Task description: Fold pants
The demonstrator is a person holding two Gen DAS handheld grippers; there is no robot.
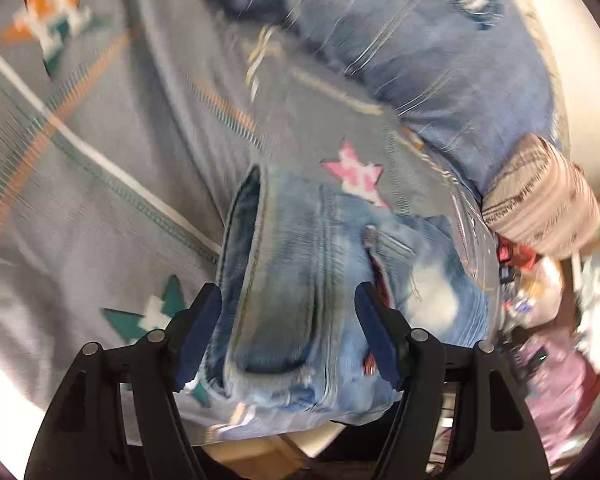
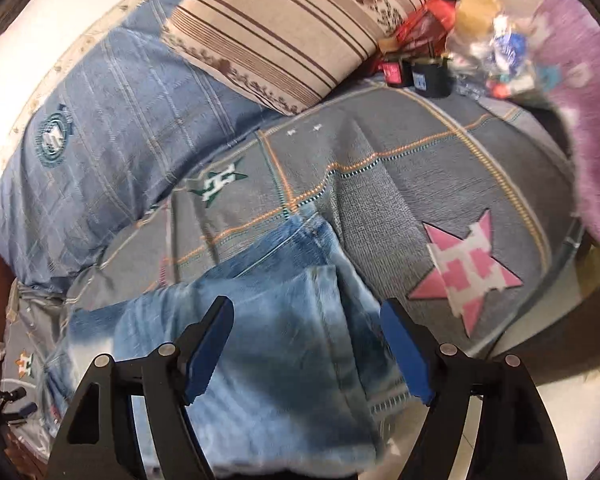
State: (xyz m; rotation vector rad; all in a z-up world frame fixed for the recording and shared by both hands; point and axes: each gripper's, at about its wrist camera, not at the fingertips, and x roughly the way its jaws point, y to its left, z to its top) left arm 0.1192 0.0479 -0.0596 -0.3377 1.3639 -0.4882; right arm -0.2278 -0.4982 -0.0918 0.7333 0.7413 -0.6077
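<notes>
Light-blue faded jeans [image 1: 300, 264] lie bunched on a grey bedspread with star patches [image 1: 100, 200]. In the left wrist view the waistband and a pocket opening sit under my left gripper [image 1: 290, 332]. Its blue pads [image 1: 202, 328] stand apart on either side of the denim without pressing it. In the right wrist view a folded part of the jeans [image 2: 268, 320] lies flat near the bed's edge. My right gripper [image 2: 308, 354] hovers over it, open, with its pads [image 2: 404, 352] clear of the cloth.
A blue quilted pillow [image 2: 100, 120] and a striped beige pillow [image 2: 284, 28] lie at the head of the bed. Small bottles and a plastic bag [image 2: 480, 40] clutter the far corner, beside a purple blanket [image 2: 580, 100]. A pink star patch [image 2: 468, 264] is right of the jeans.
</notes>
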